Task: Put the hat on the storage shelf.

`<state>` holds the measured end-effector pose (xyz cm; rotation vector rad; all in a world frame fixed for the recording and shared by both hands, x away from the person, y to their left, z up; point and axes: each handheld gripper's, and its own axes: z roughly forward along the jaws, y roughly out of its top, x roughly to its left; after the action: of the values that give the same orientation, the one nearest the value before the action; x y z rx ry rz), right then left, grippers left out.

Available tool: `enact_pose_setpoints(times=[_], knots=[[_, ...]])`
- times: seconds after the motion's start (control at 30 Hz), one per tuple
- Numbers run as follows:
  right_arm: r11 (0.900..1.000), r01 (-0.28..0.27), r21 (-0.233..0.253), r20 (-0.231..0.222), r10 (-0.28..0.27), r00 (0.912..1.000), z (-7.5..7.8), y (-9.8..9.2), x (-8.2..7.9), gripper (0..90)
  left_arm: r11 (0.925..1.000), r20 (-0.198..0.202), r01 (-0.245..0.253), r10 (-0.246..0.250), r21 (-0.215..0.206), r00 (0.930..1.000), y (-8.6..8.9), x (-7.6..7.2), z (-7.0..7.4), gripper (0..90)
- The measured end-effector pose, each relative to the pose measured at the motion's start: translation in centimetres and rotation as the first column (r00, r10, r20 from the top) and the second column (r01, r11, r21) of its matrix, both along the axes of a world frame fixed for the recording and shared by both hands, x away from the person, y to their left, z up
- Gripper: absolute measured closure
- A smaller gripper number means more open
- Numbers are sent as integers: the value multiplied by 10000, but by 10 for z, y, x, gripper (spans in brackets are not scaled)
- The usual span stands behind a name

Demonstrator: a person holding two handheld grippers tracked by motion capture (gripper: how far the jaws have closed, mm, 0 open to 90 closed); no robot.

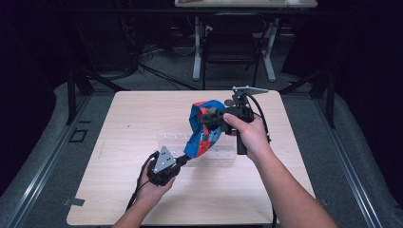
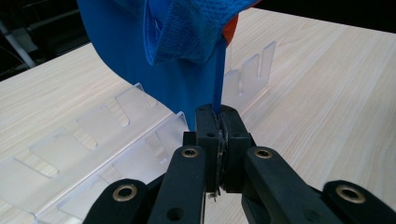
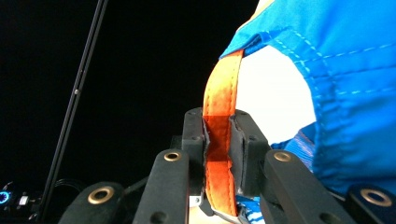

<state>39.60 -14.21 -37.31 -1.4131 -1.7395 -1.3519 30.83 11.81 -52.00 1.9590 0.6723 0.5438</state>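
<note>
A blue cap with red-orange parts (image 1: pixel 204 127) hangs in the air over the middle of the table, held between both grippers. My left gripper (image 1: pixel 183 159) is below it, shut on the thin blue edge of the cap's brim (image 2: pixel 218 88). My right gripper (image 1: pixel 206 116) is higher, at the cap's top, shut on the orange strap (image 3: pixel 219 140) at the cap's back opening. The blue cloth (image 3: pixel 345 93) fills the right of the right gripper view. A clear plastic rack (image 1: pixel 216 153) with slots lies on the table under the cap (image 2: pixel 140 121).
The light wooden table (image 1: pixel 133 118) has open room left and right of the rack. Beyond its far edge stand a dark chair (image 1: pixel 233 45) and the white legs of another table (image 1: pixel 197 47). Black stand legs (image 1: pixel 76 85) flank the table.
</note>
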Motion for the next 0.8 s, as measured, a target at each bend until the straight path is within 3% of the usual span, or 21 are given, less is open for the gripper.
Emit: enact_pose_setpoints(times=[0.2,0.27,0.8], knots=[[9993,364,54,182,-365,9992,-1,-4,-1,693,9998,-253,-178,179,66,9995,2,0,-7,888],[9968,662,-446,478,-641,9968,-1,-9,-2,656,9997,-318,-226,230,117,9992,1,0,-11,888],[9944,949,-473,507,-925,9944,-4,-30,-6,651,9993,-510,-381,383,62,9980,3,1,-21,887]])
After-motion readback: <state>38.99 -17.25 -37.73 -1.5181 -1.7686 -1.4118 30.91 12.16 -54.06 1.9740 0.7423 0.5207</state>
